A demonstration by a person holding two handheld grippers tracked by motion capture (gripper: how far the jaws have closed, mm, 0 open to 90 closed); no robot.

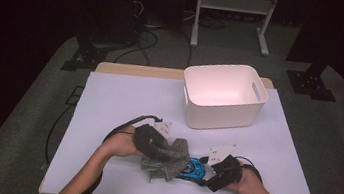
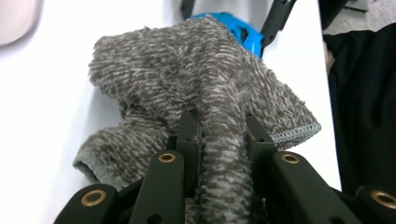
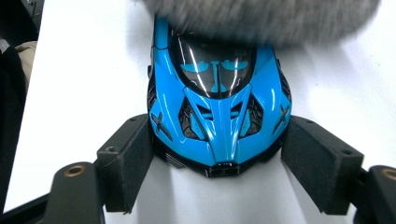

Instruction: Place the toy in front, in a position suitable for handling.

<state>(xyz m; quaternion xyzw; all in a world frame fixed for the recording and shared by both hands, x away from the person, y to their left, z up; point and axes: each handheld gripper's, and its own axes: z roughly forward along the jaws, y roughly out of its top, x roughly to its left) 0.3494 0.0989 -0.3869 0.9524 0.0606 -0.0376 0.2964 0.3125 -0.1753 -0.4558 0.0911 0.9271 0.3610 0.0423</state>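
Both forearms enter from the near edge of the tabletop [image 1: 119,100] and converge at its front centre, hands roughly level and angled inward, with the left gripper [image 2: 219,135] clenched on a fold of a grey fuzzy cloth [image 2: 196,84] that drapes over the far end of a blue toy car [image 3: 219,107]. The right gripper [image 3: 219,154] lies low, its fingers [image 3: 128,158] pressed against both flanks of the car's near end, apparently grasping it. A white plastic bin [image 1: 224,96] stands farther back, well apart.
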